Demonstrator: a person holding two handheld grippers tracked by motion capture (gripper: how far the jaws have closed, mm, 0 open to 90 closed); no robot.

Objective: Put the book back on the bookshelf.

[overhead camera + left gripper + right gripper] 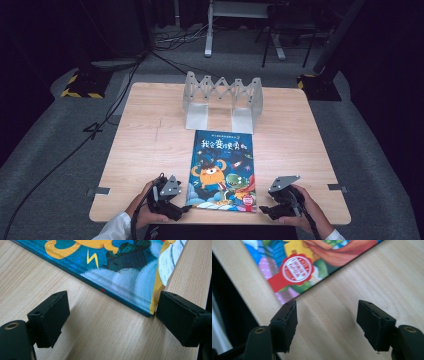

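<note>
Picture book (222, 170) flat at the desk's (150, 145) near edge, long axis running away. Left gripper (181, 209) wide, at its near-left corner; right gripper (264, 210) wide, empty, slightly farther off.

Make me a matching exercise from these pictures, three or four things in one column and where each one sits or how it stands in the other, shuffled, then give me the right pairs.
Things:
1. picture book
2. folding book rack
3. left gripper
4. right gripper

Places or states:
A. upright at the table's far side
B. jaws open by the corner with the red seal
C. flat on the table, cover up
D. jaws open, one jaw at the book's near left corner

Pairs: 1-C, 2-A, 3-D, 4-B
</note>
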